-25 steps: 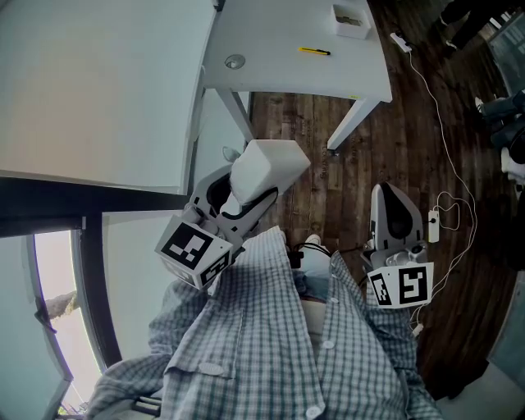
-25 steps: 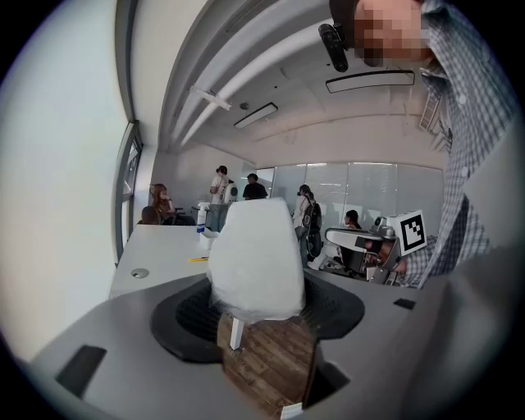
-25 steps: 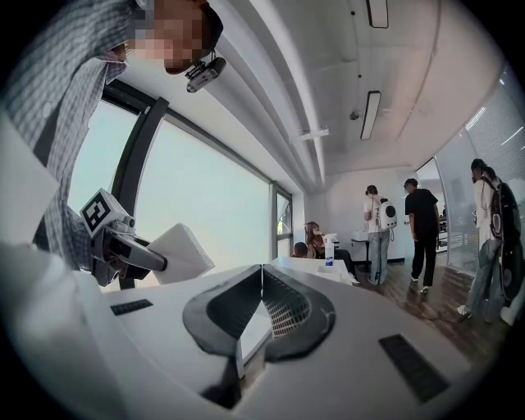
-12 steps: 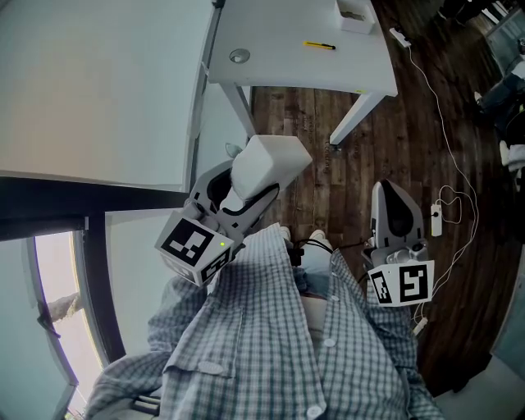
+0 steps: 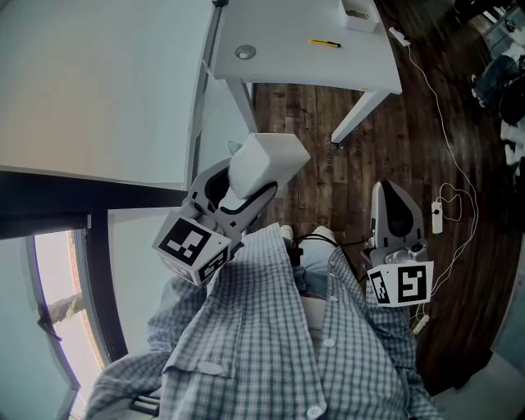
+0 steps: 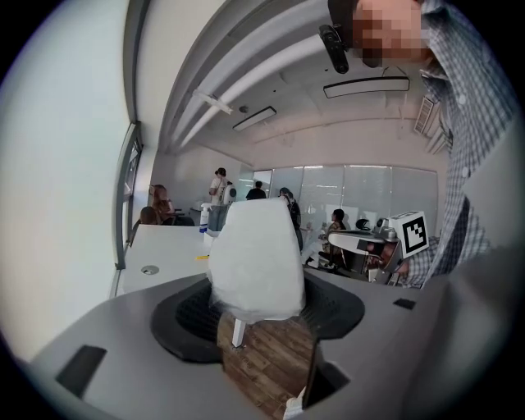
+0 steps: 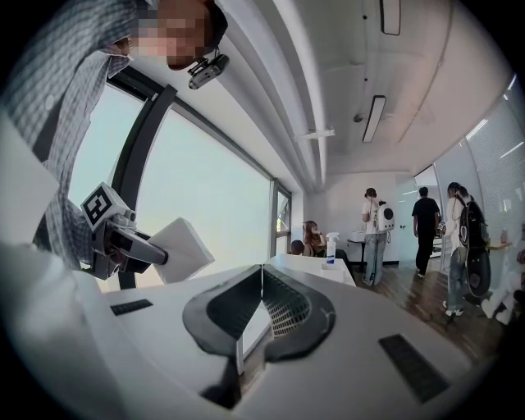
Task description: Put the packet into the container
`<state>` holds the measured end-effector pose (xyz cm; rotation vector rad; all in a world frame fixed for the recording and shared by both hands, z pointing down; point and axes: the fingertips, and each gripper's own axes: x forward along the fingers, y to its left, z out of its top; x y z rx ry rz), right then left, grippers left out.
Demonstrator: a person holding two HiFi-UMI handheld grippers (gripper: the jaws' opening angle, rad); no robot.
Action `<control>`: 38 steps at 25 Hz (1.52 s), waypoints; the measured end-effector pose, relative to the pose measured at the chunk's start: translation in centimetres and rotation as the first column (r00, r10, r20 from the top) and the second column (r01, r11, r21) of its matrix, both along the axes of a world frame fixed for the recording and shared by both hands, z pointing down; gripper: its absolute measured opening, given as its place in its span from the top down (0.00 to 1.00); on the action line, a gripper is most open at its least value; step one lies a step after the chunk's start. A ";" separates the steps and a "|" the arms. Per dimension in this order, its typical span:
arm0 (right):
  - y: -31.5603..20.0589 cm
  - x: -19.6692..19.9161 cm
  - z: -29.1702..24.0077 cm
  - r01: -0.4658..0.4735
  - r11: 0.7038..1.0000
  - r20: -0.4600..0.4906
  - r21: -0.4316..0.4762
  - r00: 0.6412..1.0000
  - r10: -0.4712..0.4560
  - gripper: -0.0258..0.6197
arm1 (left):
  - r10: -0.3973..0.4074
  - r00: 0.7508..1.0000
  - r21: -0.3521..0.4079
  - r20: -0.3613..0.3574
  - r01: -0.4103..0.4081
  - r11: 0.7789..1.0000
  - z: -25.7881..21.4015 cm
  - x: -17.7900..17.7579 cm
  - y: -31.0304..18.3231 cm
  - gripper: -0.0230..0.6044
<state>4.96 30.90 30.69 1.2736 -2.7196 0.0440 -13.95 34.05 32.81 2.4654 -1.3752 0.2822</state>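
The left gripper (image 5: 244, 187) jaws grip the white packet (image 5: 267, 158); right gripper (image 5: 393, 209) jaws look closed, empty

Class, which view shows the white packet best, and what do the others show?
The left gripper view: the packet fills the centre, clamped between the jaws. The head view shows it from above; the right gripper view, small at left.

One packet (image 5: 268, 157), one container (image 5: 358, 13), one yellow pen (image 5: 325, 43) and one round grommet (image 5: 244, 52) were counted, with one worktop (image 5: 287, 66). Two claws were recorded: one left claw (image 5: 242, 187) and one right claw (image 5: 387, 193).
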 end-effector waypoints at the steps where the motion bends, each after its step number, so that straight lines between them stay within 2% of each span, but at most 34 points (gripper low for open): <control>1: 0.2 -0.2 0.1 0.005 1.000 -0.014 0.003 1.000 -0.005 0.94 | -0.002 1.000 -0.004 -0.003 0.002 1.000 0.1 -0.1 0.2 0.53; 9: 0.7 -0.3 0.2 0.015 1.000 -0.054 0.010 0.998 -0.015 0.94 | 0.002 1.000 -0.005 0.004 -0.002 1.000 0.4 -0.1 0.1 0.53; 13: -0.3 0.0 0.3 0.018 1.000 -0.058 0.006 0.998 -0.018 0.94 | 0.007 0.999 -0.002 0.037 -0.007 1.000 0.0 0.1 -0.9 0.53; 20: -1.4 -0.3 0.4 0.034 0.999 -0.049 0.011 0.998 -0.034 0.94 | 0.011 0.999 0.033 0.040 -0.012 0.999 -0.4 0.3 -2.2 0.53; 38: -9.0 1.0 0.9 0.096 0.995 -0.056 -0.003 0.994 -0.096 0.94 | -0.017 0.999 -0.002 0.039 0.017 1.000 -0.2 2.9 -8.6 0.53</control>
